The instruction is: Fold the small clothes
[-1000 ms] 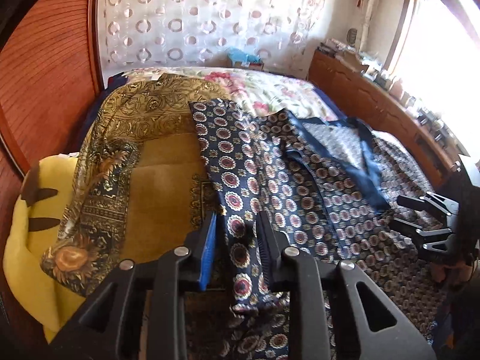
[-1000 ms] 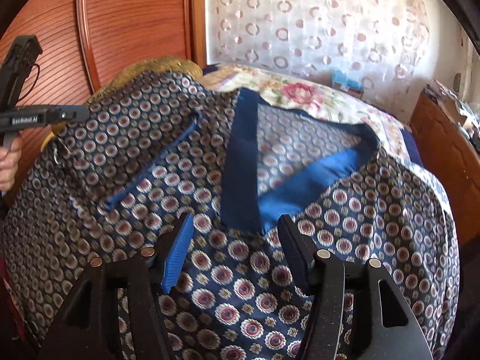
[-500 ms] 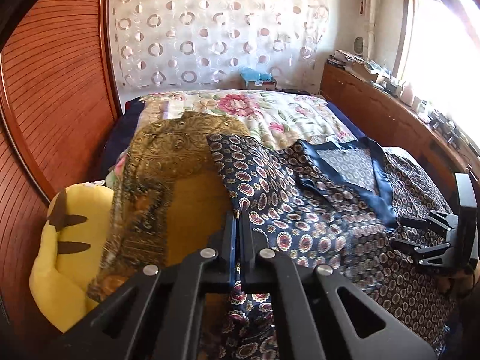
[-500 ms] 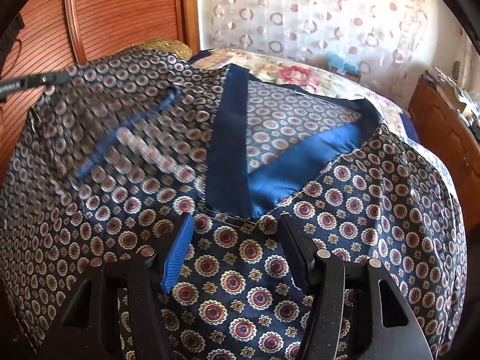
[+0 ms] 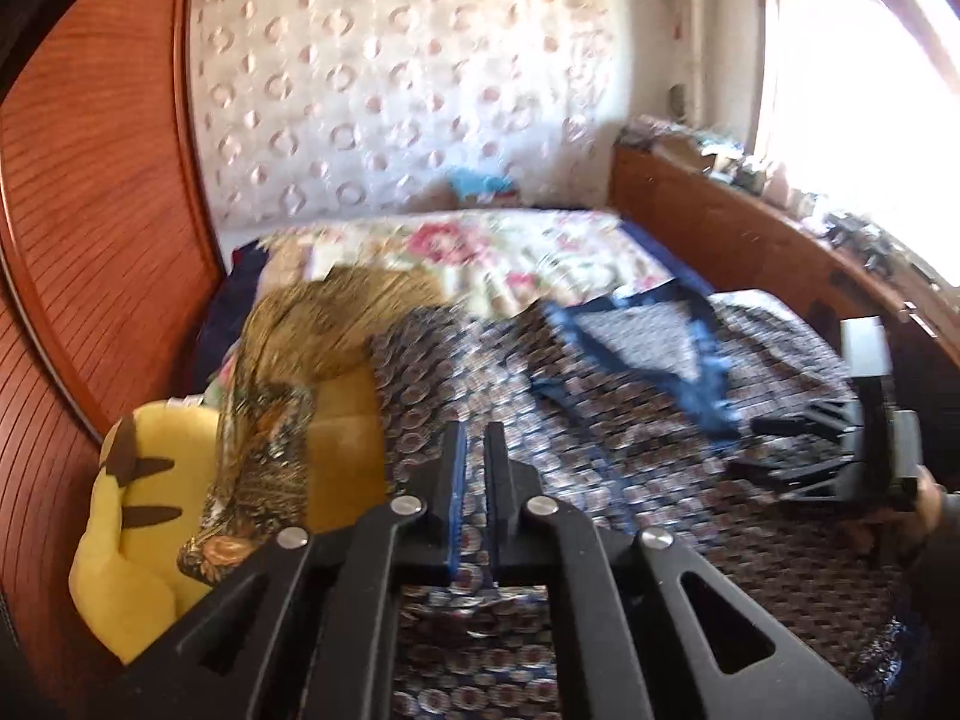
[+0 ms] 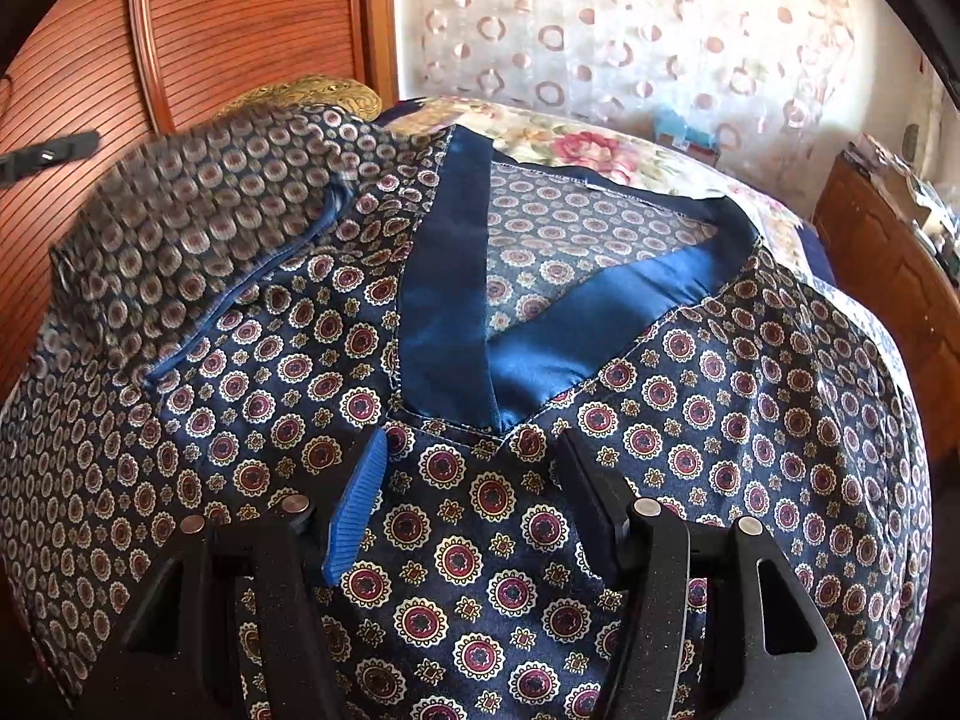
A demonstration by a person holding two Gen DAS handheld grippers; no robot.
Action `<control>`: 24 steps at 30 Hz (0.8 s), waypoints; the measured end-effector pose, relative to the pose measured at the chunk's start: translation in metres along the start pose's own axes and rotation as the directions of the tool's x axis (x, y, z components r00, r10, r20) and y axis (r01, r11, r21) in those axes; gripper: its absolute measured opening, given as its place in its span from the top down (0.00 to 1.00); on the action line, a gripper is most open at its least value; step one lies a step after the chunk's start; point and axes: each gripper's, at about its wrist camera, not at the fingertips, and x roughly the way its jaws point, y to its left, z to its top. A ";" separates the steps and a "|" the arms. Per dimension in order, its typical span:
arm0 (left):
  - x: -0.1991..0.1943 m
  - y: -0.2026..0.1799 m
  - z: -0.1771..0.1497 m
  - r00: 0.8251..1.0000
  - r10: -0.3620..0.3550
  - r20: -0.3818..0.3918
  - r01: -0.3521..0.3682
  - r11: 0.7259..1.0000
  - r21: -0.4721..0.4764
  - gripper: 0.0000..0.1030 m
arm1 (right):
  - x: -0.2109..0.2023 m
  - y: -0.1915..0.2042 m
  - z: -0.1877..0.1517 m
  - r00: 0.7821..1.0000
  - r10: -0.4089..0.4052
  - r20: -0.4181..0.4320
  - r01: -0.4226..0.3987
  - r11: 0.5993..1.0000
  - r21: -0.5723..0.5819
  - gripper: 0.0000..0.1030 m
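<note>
A navy top with round medallion print (image 6: 492,498) and a blue satin V-collar (image 6: 444,300) lies spread on the bed. My left gripper (image 5: 473,450) is shut on its left sleeve (image 5: 420,414) and holds that fold lifted; the raised sleeve shows blurred in the right wrist view (image 6: 198,222). My right gripper (image 6: 474,468) is open and empty, hovering just below the point of the V-collar. It also shows in the left wrist view (image 5: 774,444) at the right, over the garment.
A gold patterned cloth (image 5: 270,420) and a yellow plush cushion (image 5: 126,528) lie left of the top. A floral bedspread (image 5: 480,252) covers the bed behind. Wooden wardrobe doors (image 5: 90,228) stand left, a wooden ledge with clutter (image 5: 750,234) right.
My left gripper closed on the sleeve, then lifted and carried it rightward over the body of the top. My right gripper stayed open near the collar.
</note>
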 end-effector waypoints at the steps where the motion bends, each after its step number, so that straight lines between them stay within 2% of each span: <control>1: -0.006 -0.006 0.000 1.000 -0.001 0.016 0.001 1.000 0.010 0.86 | 0.000 -0.001 0.001 1.000 0.000 0.000 0.000 1.000 0.001 0.42; 3: -0.015 -0.017 0.001 0.999 -0.013 0.037 0.012 1.000 0.025 0.64 | 0.000 -0.001 0.001 1.000 -0.001 0.000 0.001 1.000 0.001 0.42; 5: -0.018 -0.024 0.002 0.999 -0.029 0.043 0.028 0.999 0.030 0.59 | -0.001 -0.002 0.000 1.000 -0.002 0.001 0.002 1.000 0.002 0.42; 8: -0.019 -0.037 -0.002 0.999 -0.014 0.044 0.012 0.999 0.045 0.42 | -0.001 -0.003 0.000 1.000 -0.003 0.001 0.003 1.000 0.004 0.42; 14: -0.001 -0.050 -0.023 0.999 -0.044 -0.010 0.045 0.998 0.038 0.38 | 0.000 -0.004 0.000 1.000 -0.005 0.002 0.005 1.000 0.011 0.42; 18: 0.020 -0.059 -0.043 0.995 -0.070 -0.076 0.073 0.997 0.029 0.38 | -0.002 -0.008 0.001 1.000 0.001 0.013 -0.002 1.000 0.029 0.42; 24: 0.037 -0.076 -0.063 0.988 -0.092 -0.125 0.098 0.994 0.040 0.38 | -0.025 -0.025 -0.009 0.999 -0.012 0.053 0.009 0.998 0.056 0.42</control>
